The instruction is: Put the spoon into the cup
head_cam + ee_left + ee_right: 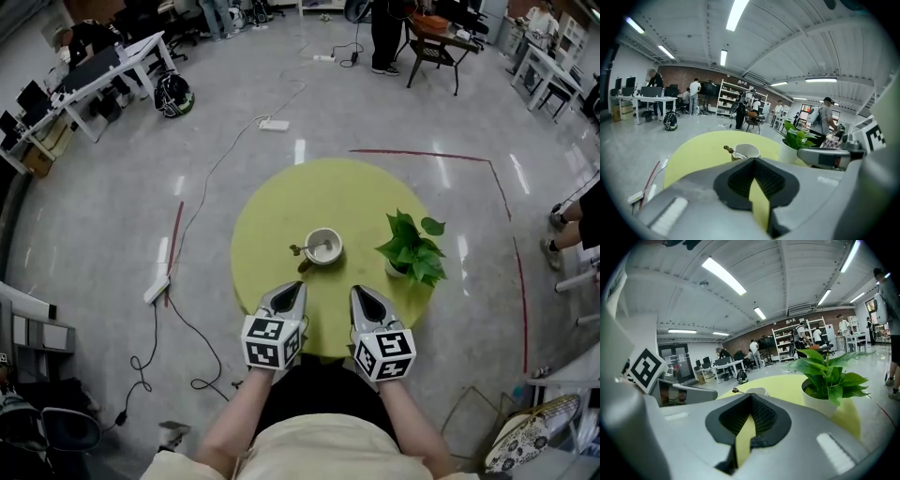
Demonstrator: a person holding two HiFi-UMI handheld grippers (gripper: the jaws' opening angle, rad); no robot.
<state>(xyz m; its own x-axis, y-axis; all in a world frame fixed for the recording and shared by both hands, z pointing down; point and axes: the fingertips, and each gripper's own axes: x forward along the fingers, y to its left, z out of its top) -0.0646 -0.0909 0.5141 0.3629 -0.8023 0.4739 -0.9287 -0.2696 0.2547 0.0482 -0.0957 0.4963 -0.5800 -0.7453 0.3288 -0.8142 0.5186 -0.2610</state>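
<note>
Seems finished. Spoon (pixel 307 250) in cup (pixel 324 246) on bench (pixel 272 211), handle out over the cup's left rim. Left hand-held gripper (pixel 296 286) and right hand-held gripper (pixel 362 292) shut, empty, near side of the cup, clear of it. Probably nothing left to place.

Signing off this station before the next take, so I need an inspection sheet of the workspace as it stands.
Surface: round yellow-green table, no spills seen.
Job's things: white cup near the centre; spoon already in it, handle over the rim.
Clutter: potted plant right of the cup.
Grippers: left gripper and right gripper at the near edge, jaws shut, empty.
Cables: white power strip and second strip on the floor, leads trailing.
Surroundings: red floor tape, desks, a standing person.
</note>
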